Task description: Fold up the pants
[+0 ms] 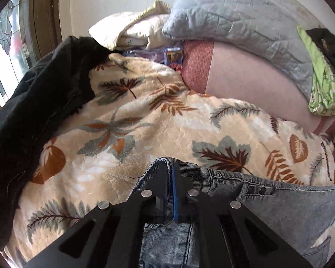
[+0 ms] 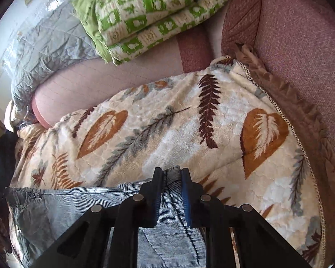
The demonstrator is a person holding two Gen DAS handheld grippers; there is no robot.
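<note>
Grasp step on the jeans (image 1: 279,203) at near edge of leaf-print blanket (image 1: 145,120): left gripper (image 1: 170,172) clamped on waistband corner, right gripper (image 2: 171,176) pinching denim at opposite side; next, probably lifting both evenly and carrying far.

— What am I gripping?
— On my feeds, the pants (image 1: 279,207) look like washed, ribbed denim, matt. The blanket (image 1: 167,134) beneath is thick plush fleece.
— And my tools?
— The left gripper (image 1: 170,178) is matt black plastic with bright metal pins; the sofa (image 2: 301,44) is coarse woven cloth.
</note>
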